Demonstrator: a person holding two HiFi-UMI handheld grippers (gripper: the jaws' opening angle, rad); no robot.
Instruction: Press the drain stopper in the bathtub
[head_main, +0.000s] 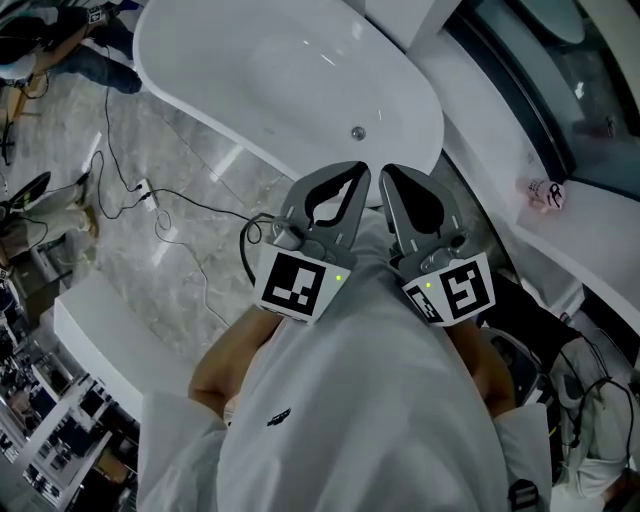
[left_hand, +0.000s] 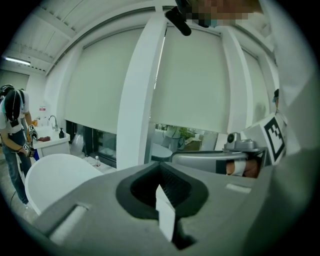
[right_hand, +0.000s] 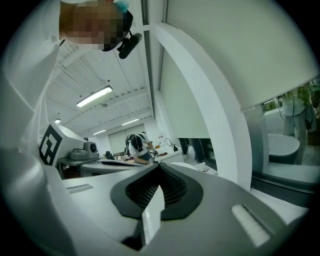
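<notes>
The white freestanding bathtub (head_main: 200, 60) lies ahead of me in the head view, its small round metal drain stopper (head_main: 358, 132) on the floor of the near end. Both grippers are held up close to my chest, side by side, pointing toward the tub and well short of the stopper. My left gripper (head_main: 361, 170) is shut with nothing between its jaws, and so is my right gripper (head_main: 386, 173). In the left gripper view the shut jaws (left_hand: 161, 166) point level across the room, with the tub's rim (left_hand: 52, 172) at the left. The right gripper view shows its jaws (right_hand: 159, 166) meeting too.
Black cables and a power strip (head_main: 148, 195) trail over the marble floor left of the tub. A small bottle (head_main: 546, 193) lies on the white ledge at the right. A white pillar (left_hand: 142, 95) and window blinds stand behind. A person (left_hand: 14, 130) stands by a sink counter.
</notes>
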